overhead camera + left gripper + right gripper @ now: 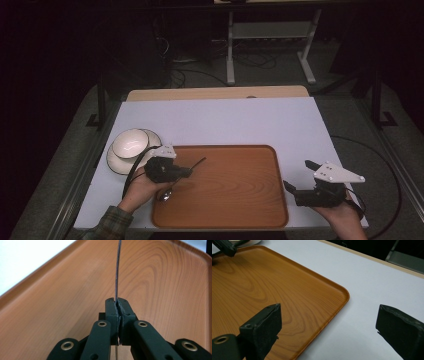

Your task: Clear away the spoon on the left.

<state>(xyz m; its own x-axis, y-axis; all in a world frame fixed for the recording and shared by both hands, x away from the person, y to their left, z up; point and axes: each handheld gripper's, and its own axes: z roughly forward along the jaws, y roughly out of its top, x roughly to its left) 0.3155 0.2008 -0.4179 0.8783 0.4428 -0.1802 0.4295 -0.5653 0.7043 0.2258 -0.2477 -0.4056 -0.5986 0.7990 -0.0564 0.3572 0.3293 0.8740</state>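
1. We see a wooden tray (235, 200) lying on a white table (225, 120), near the table's near edge and roughly in the middle from left to right.
2. Our left gripper (189, 171) sits over the tray's near-left part, held by the left hand (142, 190), whose sleeve is plaid.
3. In the left gripper view the jaws are pressed together on the thin handle of a spoon (117, 272), which runs straight away from the left gripper (117, 305) above the wood grain of the tray (162, 285).
4. From the high view, the spoon (167, 194) has its shiny bowl end at the tray's left rim, just under the hand, and its dark handle tip pointing right and far over the tray.
5. Whether the spoon's bowl touches the tray we cannot tell.
6. A white bowl (130, 143) rests on a white plate (116, 162) on the table, just left of the tray's far-left corner and beside the left gripper.
7. Our right gripper (296, 175) is held in the right hand (345, 217) over the table just right of the tray, near the near-right corner.
8. In the right gripper view the jaws stand wide apart with nothing between them; the right gripper (328, 331) looks across the tray's (287, 295) rounded corner and the bare table (367, 277) beyond.
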